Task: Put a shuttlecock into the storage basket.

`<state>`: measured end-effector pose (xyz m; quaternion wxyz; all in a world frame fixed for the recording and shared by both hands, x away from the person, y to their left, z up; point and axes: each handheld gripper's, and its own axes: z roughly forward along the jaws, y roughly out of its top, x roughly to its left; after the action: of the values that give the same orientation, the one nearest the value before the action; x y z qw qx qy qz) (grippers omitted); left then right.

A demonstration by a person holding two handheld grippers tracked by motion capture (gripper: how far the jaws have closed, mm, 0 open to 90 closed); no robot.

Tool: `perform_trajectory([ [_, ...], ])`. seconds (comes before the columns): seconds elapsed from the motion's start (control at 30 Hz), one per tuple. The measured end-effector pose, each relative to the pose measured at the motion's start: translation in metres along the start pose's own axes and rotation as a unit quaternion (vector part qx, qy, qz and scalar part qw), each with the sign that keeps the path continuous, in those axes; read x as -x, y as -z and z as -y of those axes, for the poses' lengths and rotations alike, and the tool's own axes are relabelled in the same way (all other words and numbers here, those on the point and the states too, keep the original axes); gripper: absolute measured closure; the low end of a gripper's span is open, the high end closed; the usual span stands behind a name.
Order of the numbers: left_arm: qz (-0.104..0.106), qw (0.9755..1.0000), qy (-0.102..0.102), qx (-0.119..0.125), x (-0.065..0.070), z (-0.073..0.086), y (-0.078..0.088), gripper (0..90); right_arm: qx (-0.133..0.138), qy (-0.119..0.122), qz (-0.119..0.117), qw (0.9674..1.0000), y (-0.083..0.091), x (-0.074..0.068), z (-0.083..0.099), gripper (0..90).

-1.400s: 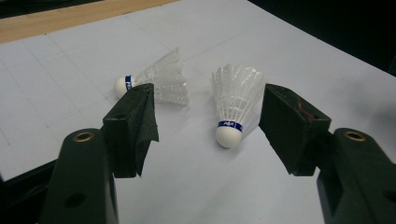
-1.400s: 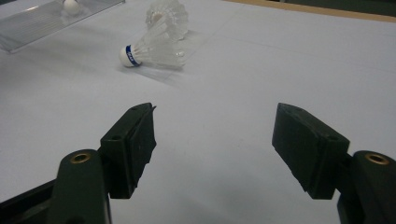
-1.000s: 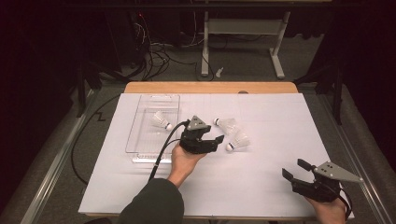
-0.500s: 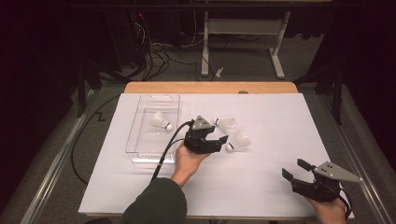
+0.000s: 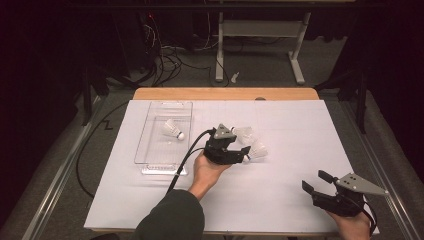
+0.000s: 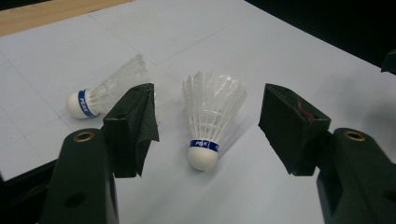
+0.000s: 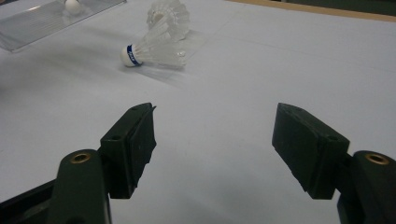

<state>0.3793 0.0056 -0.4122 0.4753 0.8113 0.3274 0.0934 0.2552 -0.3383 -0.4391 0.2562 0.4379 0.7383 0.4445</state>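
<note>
My left gripper (image 6: 205,126) stands with its jaws wide apart, and the nearer shuttlecock (image 6: 210,116) lies between them on the white sheet (image 6: 280,42), its cork toward me and its feathers pointing away. Neither pad touches it; there is a clear gap on each side. From the high view, my left gripper (image 5: 239,154) sits near the middle of the table, and that shuttlecock (image 5: 257,150) lies just beside its tips. A 2nd shuttlecock (image 6: 100,91) lies on its side to the left behind my left jaw, cork with the blue band pointing left; in the high view it (image 5: 245,133) is just beyond the gripper.

A 3rd shuttlecock (image 5: 172,130) lies inside the clear tray (image 5: 150,150), which sits on the left part of the sheet, near my left hand (image 5: 207,172).

My right gripper (image 7: 212,140) is also open wide, with nothing between the jaws, just bare sheet. In the high view it (image 5: 315,182) rests at the right front corner of the table, well apart from the shuttlecocks. Along its jaws I see the 2 loose shuttlecocks farther off, one lying with its cork to the left (image 7: 156,49).
</note>
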Motion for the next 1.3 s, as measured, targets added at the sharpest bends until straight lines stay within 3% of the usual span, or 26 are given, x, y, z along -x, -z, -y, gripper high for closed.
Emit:
perform_trajectory([
  [0.37,0.0,0.9996,0.0,-0.028,0.003,-0.004,-0.009,38.0,0.0,-0.001,-0.001,1.0,0.0,0.0,0.0,30.4],
  [0.5,-0.016,0.9989,-0.009,-0.044,0.005,-0.007,-0.01,37.8,-0.001,-0.002,-0.001,1.0,0.0,0.0,0.0,30.4],
  [0.77,-0.017,0.9981,-0.015,-0.058,0.004,-0.012,-0.012,38.8,0.0,-0.001,-0.001,1.0,0.0,0.0,0.0,30.4],
  [1.3,-0.01,0.992,0.005,-0.126,-0.001,-0.012,-0.026,39.8,-0.001,-0.001,0.0,1.0,0.0,0.0,0.0,30.4],
])
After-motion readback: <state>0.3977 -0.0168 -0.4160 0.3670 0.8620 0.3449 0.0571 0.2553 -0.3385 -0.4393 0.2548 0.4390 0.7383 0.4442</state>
